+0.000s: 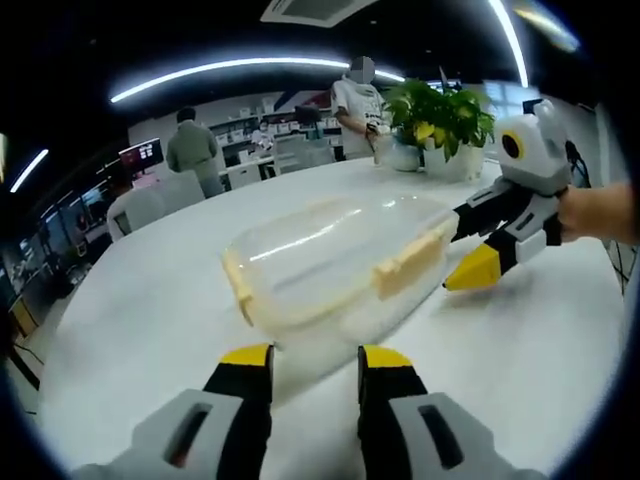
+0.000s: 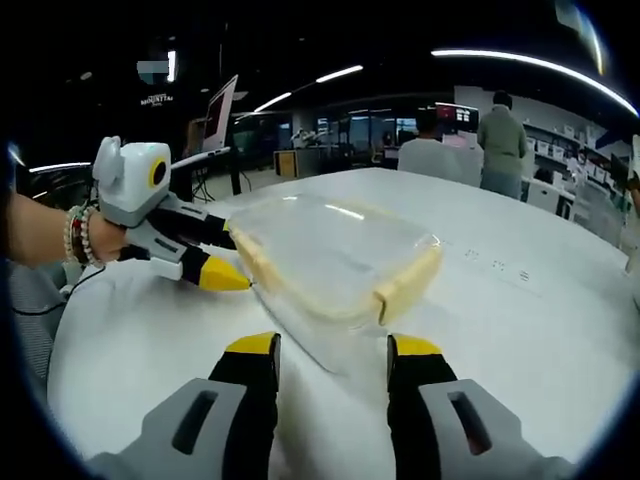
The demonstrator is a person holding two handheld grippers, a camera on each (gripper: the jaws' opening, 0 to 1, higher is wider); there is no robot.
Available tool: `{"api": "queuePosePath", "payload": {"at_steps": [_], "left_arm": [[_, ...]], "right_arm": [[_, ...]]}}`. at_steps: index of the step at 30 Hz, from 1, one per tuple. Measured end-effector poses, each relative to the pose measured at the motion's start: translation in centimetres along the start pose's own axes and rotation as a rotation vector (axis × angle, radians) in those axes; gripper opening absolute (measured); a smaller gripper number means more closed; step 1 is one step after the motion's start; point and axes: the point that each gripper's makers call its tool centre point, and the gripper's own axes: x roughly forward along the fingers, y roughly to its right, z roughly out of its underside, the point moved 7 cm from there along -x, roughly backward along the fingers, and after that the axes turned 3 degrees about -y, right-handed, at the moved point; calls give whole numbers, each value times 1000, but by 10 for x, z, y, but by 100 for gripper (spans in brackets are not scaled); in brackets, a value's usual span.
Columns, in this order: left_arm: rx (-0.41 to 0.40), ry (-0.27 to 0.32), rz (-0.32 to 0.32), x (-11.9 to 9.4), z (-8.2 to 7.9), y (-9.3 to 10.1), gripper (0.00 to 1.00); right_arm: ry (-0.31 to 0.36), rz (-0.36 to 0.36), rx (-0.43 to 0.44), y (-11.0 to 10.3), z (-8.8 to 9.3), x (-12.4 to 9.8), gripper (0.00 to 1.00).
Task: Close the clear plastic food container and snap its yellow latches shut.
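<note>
Left tool (image 1: pixel 314 358): jaws apart with nothing between them, low over the desk (image 1: pixel 150 300), aimed at the near end of the container (image 1: pixel 335 265).
Container: mid-desk, between the two tools, lying flat; the lid looks seated on the tub.
Latches: one yellow latch (image 1: pixel 238 285) on the left side and one (image 1: pixel 410 262) on the right side in the left gripper view. Both appear to flare outward, so I judge them not snapped, though the clear plastic makes this hard to read.
Right tool (image 2: pixel 332 350): jaws apart and empty, pointing at the container's other end; in the left gripper view its yellow tip sits just beside the right-side latch, whether touching I cannot tell.
Done: lid on, as far as I can see.
Left: press each latch down until it clicks; any on the far ends I cannot make out.
Edges: the desk's curved rim is well away from the container on every side I can see.
Room: bare white top all round; a plant (image 1: pixel 440 115) stands well beyond the container, and people (image 1: pixel 195 150) are past the far edge, clear of both tools.
</note>
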Motion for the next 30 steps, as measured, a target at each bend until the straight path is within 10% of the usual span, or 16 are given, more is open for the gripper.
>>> {"api": "queuePosePath", "payload": {"at_steps": [21,30], "left_arm": [[-3,10,-1,-3,-1,-6,28],[-43,51,19,-12,-10,0,52]], "right_arm": [[42,24,11,5,-10,1,43],[59,24,22,3,-21,-13,52]]}}
